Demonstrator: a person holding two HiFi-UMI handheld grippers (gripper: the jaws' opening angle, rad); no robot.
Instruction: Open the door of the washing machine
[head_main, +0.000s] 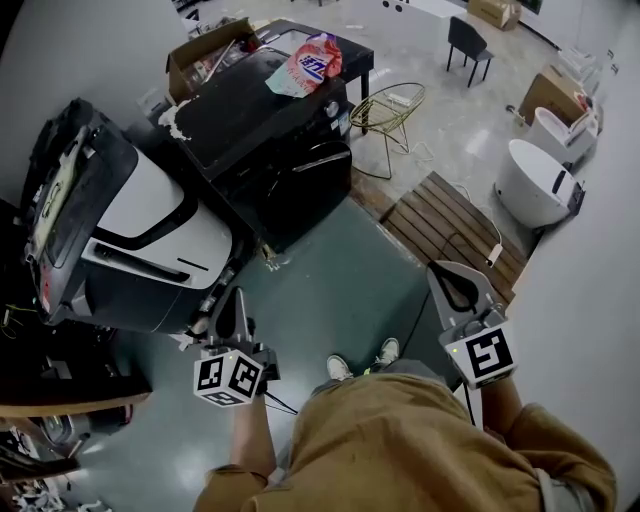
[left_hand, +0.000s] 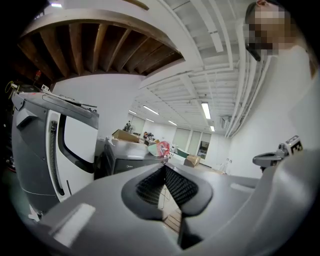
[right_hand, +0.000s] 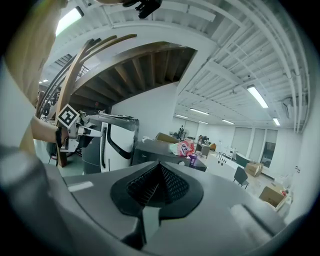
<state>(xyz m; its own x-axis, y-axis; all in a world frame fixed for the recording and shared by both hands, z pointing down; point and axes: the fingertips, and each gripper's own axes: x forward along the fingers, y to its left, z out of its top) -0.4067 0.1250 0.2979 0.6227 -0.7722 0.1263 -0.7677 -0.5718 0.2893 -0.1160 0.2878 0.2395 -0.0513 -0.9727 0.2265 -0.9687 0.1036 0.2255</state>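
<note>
The washing machine (head_main: 265, 130), a black front-loader, is seen in the head view at about 11 o'clock from the person, well apart from both grippers. Its door (head_main: 318, 180) is set in the face turned toward 4 o'clock. It appears to lie flush against the front, though the dark surface leaves this uncertain. A pink and green bag (head_main: 308, 62) is laid on the top of the machine toward 1 o'clock. A larger white and grey machine (head_main: 140, 235) is stood just beside it at 8 o'clock.

The left gripper (head_main: 233, 298) is held at 6 o'clock from the washing machine. In the left gripper view its jaws are seen closed tip to tip, with nothing clamped between them, and the washing machine (left_hand: 127, 162) is framed at 10 o'clock above the gripper (left_hand: 164, 172).

The right gripper (head_main: 445, 275) is held at 4 o'clock from the washing machine, with a slatted wooden platform (head_main: 455, 230) on the floor at its 12 o'clock. In the right gripper view its jaws are likewise seen brought together on nothing (right_hand: 159, 170).
</note>
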